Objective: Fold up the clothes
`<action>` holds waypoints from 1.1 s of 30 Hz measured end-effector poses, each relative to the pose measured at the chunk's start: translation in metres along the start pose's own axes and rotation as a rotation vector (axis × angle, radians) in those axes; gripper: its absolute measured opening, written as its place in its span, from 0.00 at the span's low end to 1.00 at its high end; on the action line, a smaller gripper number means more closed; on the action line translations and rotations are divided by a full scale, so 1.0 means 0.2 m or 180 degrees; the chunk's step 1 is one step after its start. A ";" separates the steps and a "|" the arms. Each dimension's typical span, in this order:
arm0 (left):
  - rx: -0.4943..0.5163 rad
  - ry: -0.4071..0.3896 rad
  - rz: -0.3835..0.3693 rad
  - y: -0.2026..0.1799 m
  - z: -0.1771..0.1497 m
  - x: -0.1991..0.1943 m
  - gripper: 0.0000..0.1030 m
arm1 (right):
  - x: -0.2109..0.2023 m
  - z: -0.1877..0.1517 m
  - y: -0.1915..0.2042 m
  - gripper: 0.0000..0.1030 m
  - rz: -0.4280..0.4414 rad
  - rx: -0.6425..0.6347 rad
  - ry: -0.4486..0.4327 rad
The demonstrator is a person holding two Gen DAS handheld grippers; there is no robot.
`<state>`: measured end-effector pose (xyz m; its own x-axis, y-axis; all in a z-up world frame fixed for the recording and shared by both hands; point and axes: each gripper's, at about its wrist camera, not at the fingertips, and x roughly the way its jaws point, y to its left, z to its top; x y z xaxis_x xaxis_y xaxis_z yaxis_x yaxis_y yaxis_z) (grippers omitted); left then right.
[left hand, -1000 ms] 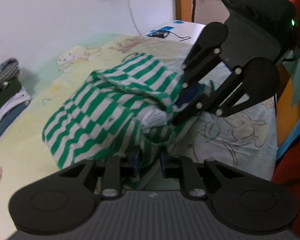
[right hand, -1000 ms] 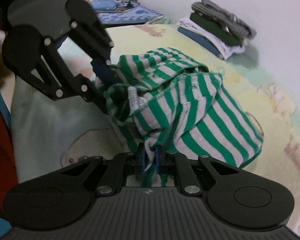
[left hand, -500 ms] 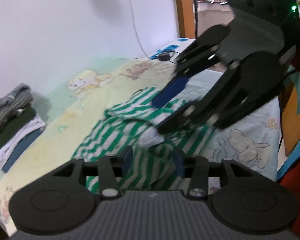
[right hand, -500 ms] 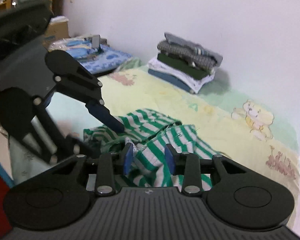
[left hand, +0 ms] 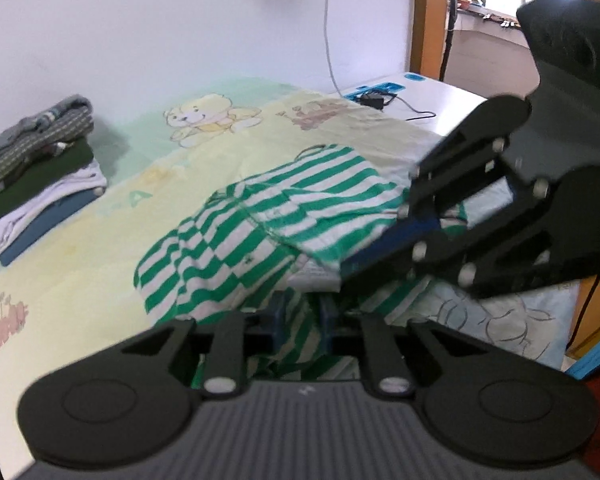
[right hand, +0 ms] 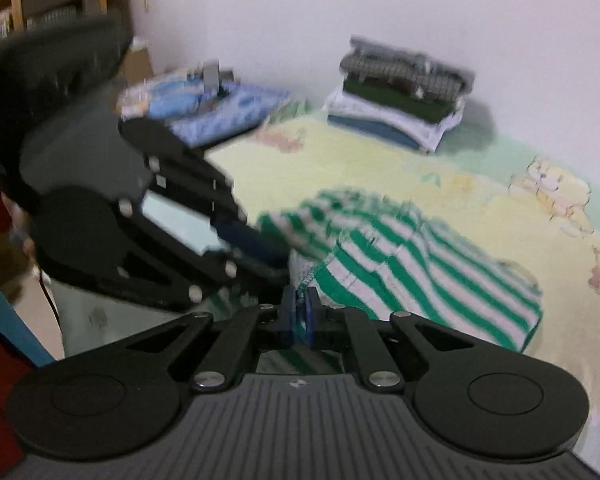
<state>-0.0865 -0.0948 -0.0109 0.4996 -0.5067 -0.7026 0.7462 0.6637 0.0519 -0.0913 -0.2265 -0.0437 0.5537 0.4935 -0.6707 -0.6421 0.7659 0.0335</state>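
Observation:
A green-and-white striped garment (left hand: 260,224) lies bunched on the yellow cartoon bedsheet (left hand: 80,280). My left gripper (left hand: 303,316) is shut on the garment's near edge, with striped cloth pinched between its blue pads. My right gripper (right hand: 299,312) is shut on the hem of the same garment (right hand: 420,264), right beside the white label. Each gripper shows in the other's view: the right one (left hand: 340,280) reaches in from the right, the left one (right hand: 276,256) from the left. Their tips nearly meet at the cloth's near edge. The right wrist view is motion-blurred.
A stack of folded clothes (left hand: 36,168) (right hand: 400,92) sits against the white wall at the far side of the bed. Blue patterned bedding (right hand: 204,104) lies at one end. A charger and cable (left hand: 376,100) rest on a white surface by a wooden door frame (left hand: 424,20).
One second ago both grippers held the garment. Half a second ago both were open above it. Now both have closed on its near edge again, and the cloth lies flatter.

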 end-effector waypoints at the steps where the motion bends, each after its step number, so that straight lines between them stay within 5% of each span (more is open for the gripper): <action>1: 0.0009 0.0031 0.0026 -0.01 -0.01 0.02 0.14 | 0.01 -0.01 0.01 0.05 0.0028 -0.0010 0.0025; 4: 0.0037 0.0068 0.0083 -0.02 -0.03 0.04 0.09 | 0.04 -0.04 0.03 0.05 0.0031 -0.0031 0.0132; 11: 0.0091 -0.0001 0.0166 -0.09 -0.04 0.07 0.05 | -0.12 0.03 -0.09 0.05 0.0485 0.0775 -0.0378; 15: 0.0165 -0.0086 0.0079 -0.11 -0.04 0.08 0.04 | -0.14 0.03 -0.15 0.05 0.0659 0.1025 -0.0439; 19: 0.0097 -0.0022 -0.0233 -0.13 -0.07 0.13 0.06 | -0.08 -0.01 -0.11 0.05 0.0666 0.0872 -0.0172; 23: 0.0307 -0.0002 -0.0226 -0.18 -0.09 0.10 0.06 | -0.13 0.01 -0.18 0.05 0.0783 0.1168 -0.0383; 26: 0.0239 -0.0148 -0.0293 -0.12 -0.06 -0.03 0.19 | -0.15 -0.04 -0.27 0.05 0.0883 0.1557 -0.0463; 29: 0.0275 -0.0312 -0.0190 -0.05 -0.02 -0.15 0.27 | -0.18 -0.08 -0.28 0.05 0.0720 0.1669 -0.0506; 33: 0.0351 -0.0374 0.0068 0.07 0.05 -0.10 0.29 | -0.22 -0.06 -0.20 0.05 0.0261 0.1300 -0.0495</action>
<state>-0.0817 -0.0795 0.0113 0.5591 -0.5584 -0.6129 0.7754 0.6139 0.1480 -0.0957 -0.2827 -0.0244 0.6029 0.5917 -0.5351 -0.4424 0.8061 0.3930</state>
